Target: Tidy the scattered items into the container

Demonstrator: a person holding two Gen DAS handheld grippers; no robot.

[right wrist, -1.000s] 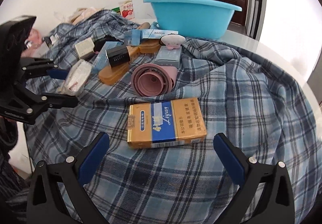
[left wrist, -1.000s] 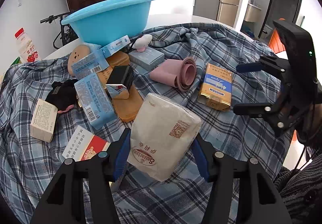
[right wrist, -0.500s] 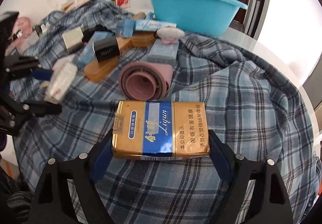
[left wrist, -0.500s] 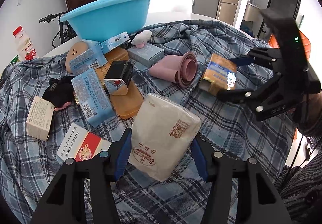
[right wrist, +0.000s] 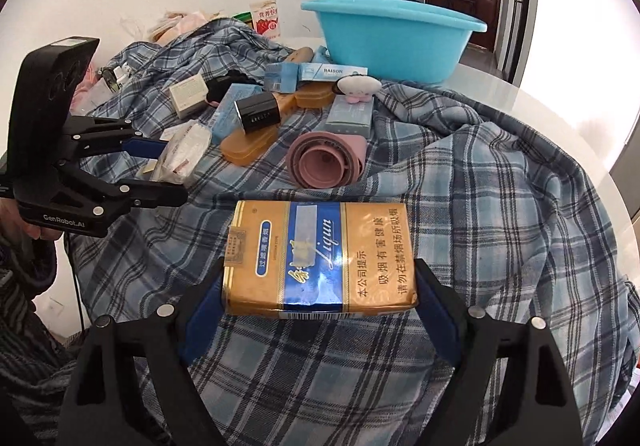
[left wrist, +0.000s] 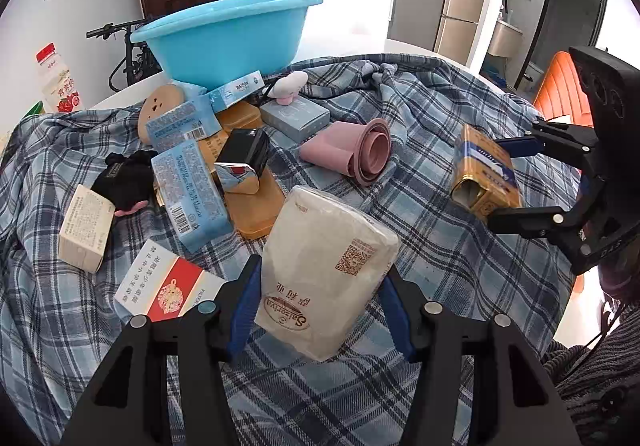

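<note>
Pinching a white tissue pack (left wrist: 326, 278) between its blue pads, the left gripper (left wrist: 320, 298) holds it tilted just above the plaid cloth (left wrist: 420, 246), much as it did a second ago; its jaws sit no differently and the pack has not shifted. Left of it on the cloth lie a cream box (left wrist: 82, 228), a red-and-white carton (left wrist: 168, 282) and a long blue box (left wrist: 192, 189), all where they were. Behind them the brown case (left wrist: 256, 205) carries a black box (left wrist: 244, 153), and the blue basin (left wrist: 228, 33) stands at the far edge of the clutter, holding none of the items that can be seen. Near the middle the pink cup (left wrist: 356, 151) lies on its side, unmoved. Farther right comes the real change: the right gripper (right wrist: 320, 286), whose jaws stood spread around the gold pack (right wrist: 320, 258) a second ago, has been closing them and now clamps that pack across its short ends. In the left wrist view the gold pack (left wrist: 486, 177) is tipped up off the cloth, between the right gripper's fingers (left wrist: 520, 145), where earlier it lay flat.
</note>
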